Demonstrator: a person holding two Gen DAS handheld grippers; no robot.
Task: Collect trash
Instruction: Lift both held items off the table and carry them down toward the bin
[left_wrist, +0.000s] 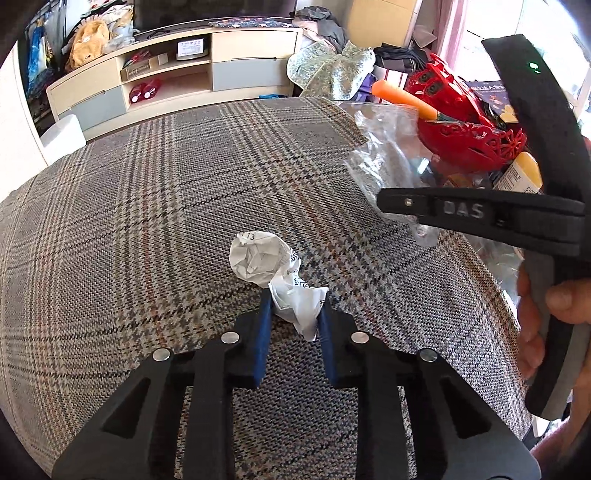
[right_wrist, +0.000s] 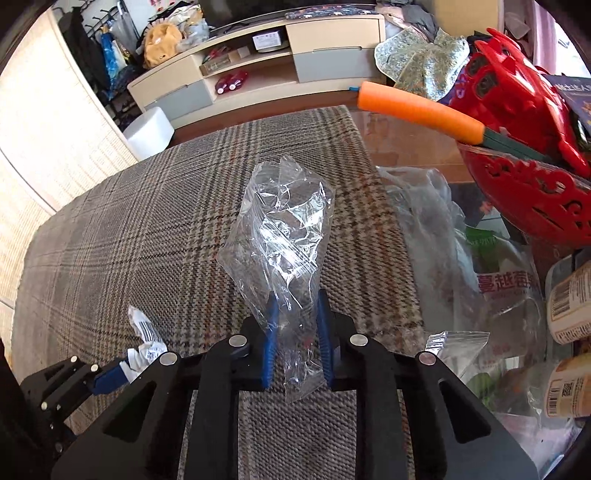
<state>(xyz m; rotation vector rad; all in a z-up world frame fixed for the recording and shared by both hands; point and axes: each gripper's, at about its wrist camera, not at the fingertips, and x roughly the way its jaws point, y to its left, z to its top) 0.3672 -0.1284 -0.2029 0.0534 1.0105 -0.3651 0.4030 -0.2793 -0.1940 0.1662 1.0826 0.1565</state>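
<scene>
A crumpled white paper ball (left_wrist: 258, 258) with printed text lies on the plaid tablecloth (left_wrist: 147, 221). My left gripper (left_wrist: 295, 301) is shut on its near tail, with both blue fingers pressed against the paper. My right gripper (right_wrist: 297, 299) is shut on a crinkled clear plastic wrapper (right_wrist: 284, 229), which stands up between its blue fingers. In the left wrist view the right gripper (left_wrist: 391, 202) reaches in from the right with a hand (left_wrist: 535, 332) on its handle. In the right wrist view the left gripper (right_wrist: 125, 367) and its paper (right_wrist: 146, 332) show at the lower left.
A red lattice basket (right_wrist: 524, 192) with an orange-handled tool (right_wrist: 421, 110) stands at the right. Beside it on the glass table lie snack packets (right_wrist: 502, 288) and clear bags (right_wrist: 424, 206). Beyond the table are a white stool (right_wrist: 149, 129) and a low TV cabinet (left_wrist: 184, 74).
</scene>
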